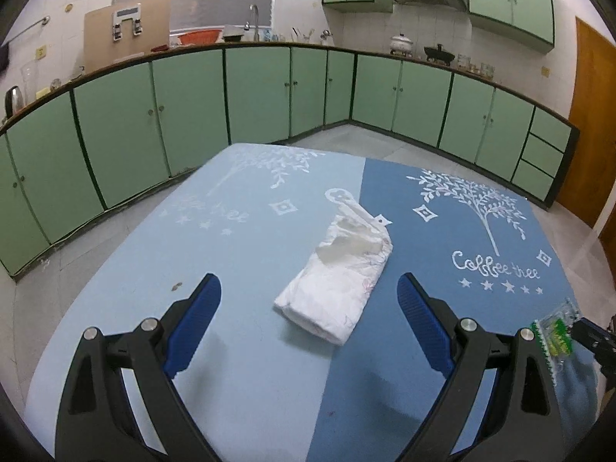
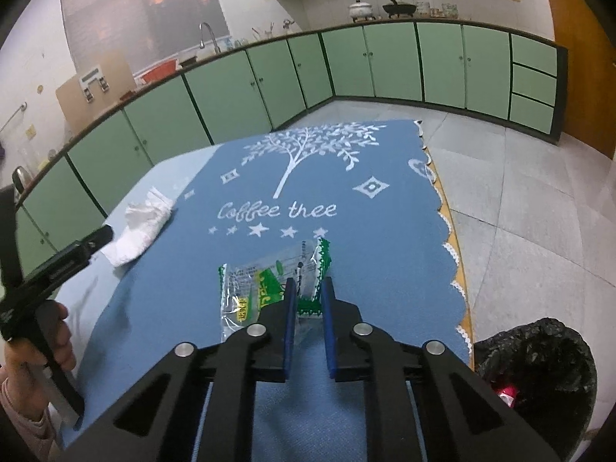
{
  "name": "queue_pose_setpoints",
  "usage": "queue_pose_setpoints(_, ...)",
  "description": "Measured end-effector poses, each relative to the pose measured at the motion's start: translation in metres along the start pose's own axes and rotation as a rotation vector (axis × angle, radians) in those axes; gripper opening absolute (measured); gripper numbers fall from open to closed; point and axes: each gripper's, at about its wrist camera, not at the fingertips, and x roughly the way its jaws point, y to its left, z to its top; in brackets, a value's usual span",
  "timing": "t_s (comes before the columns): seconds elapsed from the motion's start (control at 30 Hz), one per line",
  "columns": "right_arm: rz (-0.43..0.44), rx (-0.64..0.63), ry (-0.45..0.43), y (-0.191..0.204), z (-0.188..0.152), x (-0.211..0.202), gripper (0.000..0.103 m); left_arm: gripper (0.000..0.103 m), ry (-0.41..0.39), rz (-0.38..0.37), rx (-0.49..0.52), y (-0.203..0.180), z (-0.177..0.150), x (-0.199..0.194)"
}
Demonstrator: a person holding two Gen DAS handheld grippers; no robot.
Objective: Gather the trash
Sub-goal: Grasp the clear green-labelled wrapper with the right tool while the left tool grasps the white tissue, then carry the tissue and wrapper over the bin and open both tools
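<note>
A crumpled white tissue (image 1: 338, 277) lies in the middle of the blue tablecloth (image 1: 246, 238). My left gripper (image 1: 308, 283) is open wide just short of it, its blue pads on either side of the near end and not touching it. The right wrist view shows the same tissue (image 2: 142, 227) at the left, with the left gripper (image 2: 100, 236) beside it. A clear and green plastic wrapper (image 2: 254, 288) lies on the cloth in front of me. My right gripper (image 2: 308, 288) is shut on its crumpled right edge. That wrapper (image 1: 554, 338) also shows at the left view's right edge.
A bin lined with a black bag (image 2: 539, 362) stands on the floor by the table's near right corner, with something red inside. The cloth's scalloped edge (image 2: 446, 231) marks the table's right side. Green kitchen cabinets (image 1: 258, 92) run along the far walls. A person's hand (image 2: 57, 331) holds the left gripper.
</note>
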Motion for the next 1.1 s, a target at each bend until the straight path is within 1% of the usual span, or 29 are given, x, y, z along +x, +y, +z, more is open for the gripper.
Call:
queue_pose_setpoints(0.1, 0.006, 0.011, -0.009, -0.002, 0.001, -0.002, 0.013, 0.09, 0.042, -0.007, 0.009, -0.003, 0.001, 0.01)
queue_pose_setpoints(0.17, 0.009, 0.01, -0.013, -0.002, 0.002, -0.003, 0.013, 0.082, 0.074, -0.017, 0.008, -0.004, 0.001, 0.017)
queue_pose_setpoints(0.23, 0.016, 0.011, -0.016, -0.001, 0.003, -0.004, 0.013, 0.061, 0.105, -0.033, 0.011, -0.006, 0.001, 0.023)
queue_pose_setpoints(0.27, 0.019, 0.01, -0.016, 0.0, 0.003, -0.004, 0.013, 0.054, 0.122, -0.043, 0.014, -0.007, 0.0, 0.026)
queue_pose_setpoints(0.3, 0.023, 0.01, -0.016, 0.0, 0.003, -0.004, 0.013, 0.043, 0.13, -0.048, 0.017, -0.008, 0.0, 0.028)
queue_pose_setpoints(0.33, 0.024, 0.009, -0.017, 0.001, 0.003, -0.004, 0.013, 0.035, 0.138, -0.053, 0.023, -0.01, -0.001, 0.029)
queue_pose_setpoints(0.37, 0.026, 0.009, -0.017, 0.001, 0.003, -0.004, 0.013, 0.03, 0.142, -0.06, 0.028, -0.011, -0.002, 0.03)
queue_pose_setpoints(0.4, 0.028, 0.009, -0.017, 0.002, 0.003, -0.004, 0.013, 0.018, 0.143, -0.065, 0.031, -0.012, -0.002, 0.03)
queue_pose_setpoints(0.43, 0.03, 0.009, -0.017, 0.002, 0.003, -0.004, 0.013, 0.01, 0.142, -0.067, 0.031, -0.013, -0.003, 0.029)
queue_pose_setpoints(0.53, 0.036, 0.008, -0.017, 0.004, 0.003, -0.004, 0.013, 0.004, 0.114, -0.081, 0.026, -0.013, -0.003, 0.024)
queue_pose_setpoints(0.63, 0.038, 0.007, -0.019, 0.006, 0.003, -0.006, 0.013, 0.002, 0.075, -0.096, 0.023, -0.013, -0.004, 0.012)
queue_pose_setpoints(0.77, 0.041, 0.009, -0.031, 0.006, 0.004, -0.011, 0.013, 0.002, 0.041, -0.123, 0.022, -0.014, -0.009, -0.01)
queue_pose_setpoints(0.9, 0.044, 0.014, -0.042, 0.005, 0.004, -0.017, 0.013, 0.001, 0.03, -0.159, 0.012, -0.014, -0.017, -0.034)
queue_pose_setpoints(1.1, 0.048, 0.014, -0.066, 0.008, 0.003, -0.029, 0.013, 0.001, 0.0, -0.192, 0.011, -0.02, -0.024, -0.065)
